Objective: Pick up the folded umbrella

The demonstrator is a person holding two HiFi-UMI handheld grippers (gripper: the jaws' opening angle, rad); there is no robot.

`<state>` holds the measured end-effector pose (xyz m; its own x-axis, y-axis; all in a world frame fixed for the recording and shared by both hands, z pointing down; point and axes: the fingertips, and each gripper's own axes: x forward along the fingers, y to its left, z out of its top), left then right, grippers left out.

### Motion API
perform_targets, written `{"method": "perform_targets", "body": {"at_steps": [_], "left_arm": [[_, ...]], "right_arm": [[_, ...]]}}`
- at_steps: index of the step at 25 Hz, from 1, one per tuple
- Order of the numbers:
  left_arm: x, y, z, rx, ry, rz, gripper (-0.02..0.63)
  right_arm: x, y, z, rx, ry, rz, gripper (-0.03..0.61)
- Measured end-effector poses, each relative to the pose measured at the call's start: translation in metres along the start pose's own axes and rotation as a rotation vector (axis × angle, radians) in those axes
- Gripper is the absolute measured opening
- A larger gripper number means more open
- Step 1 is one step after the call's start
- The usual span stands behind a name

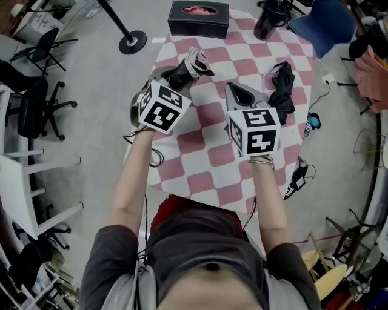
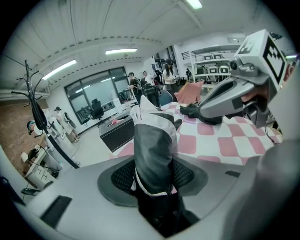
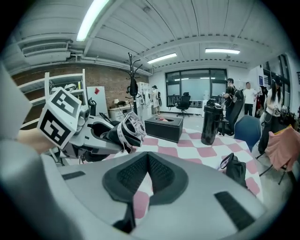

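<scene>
The folded umbrella (image 1: 191,66), black and grey with white trim, is held above the pink-and-white chequered table (image 1: 206,158). My left gripper (image 1: 179,77) is shut on it. In the left gripper view the umbrella (image 2: 153,150) stands up between the two dark pads (image 2: 123,176), its top end pointing away from me. The right gripper view shows the same umbrella (image 3: 123,132) off to the left, clear of the cloth. My right gripper (image 1: 241,92) hovers beside it over the table's middle, jaws together with nothing in them.
A crumpled black pouch (image 1: 282,89) lies on the table to the right. At the far edge are a black box (image 1: 198,18) with something pink inside and a dark bottle (image 1: 270,18). A blue chair (image 1: 325,24) and a stand's base (image 1: 132,41) flank the table.
</scene>
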<state>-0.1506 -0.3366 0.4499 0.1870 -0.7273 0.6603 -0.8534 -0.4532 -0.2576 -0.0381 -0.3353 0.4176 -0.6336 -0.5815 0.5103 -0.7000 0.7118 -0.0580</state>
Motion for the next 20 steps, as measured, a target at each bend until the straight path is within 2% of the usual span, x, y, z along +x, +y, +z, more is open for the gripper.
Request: {"method": "perform_targets", "body": {"at_steps": [14, 20], "left_arm": [[-0.103, -0.020, 0.012, -0.155, -0.228, 0.017, 0.192], [-0.137, -0.036, 0.011, -0.233, -0.313, 0.000, 0.192]], "right_arm": [[-0.057, 0.057, 0.026, 0.009, -0.173, -0.023, 0.017], [-0.076, 0.075, 0.020, 0.029, -0.179, -0.046, 0.017]]}}
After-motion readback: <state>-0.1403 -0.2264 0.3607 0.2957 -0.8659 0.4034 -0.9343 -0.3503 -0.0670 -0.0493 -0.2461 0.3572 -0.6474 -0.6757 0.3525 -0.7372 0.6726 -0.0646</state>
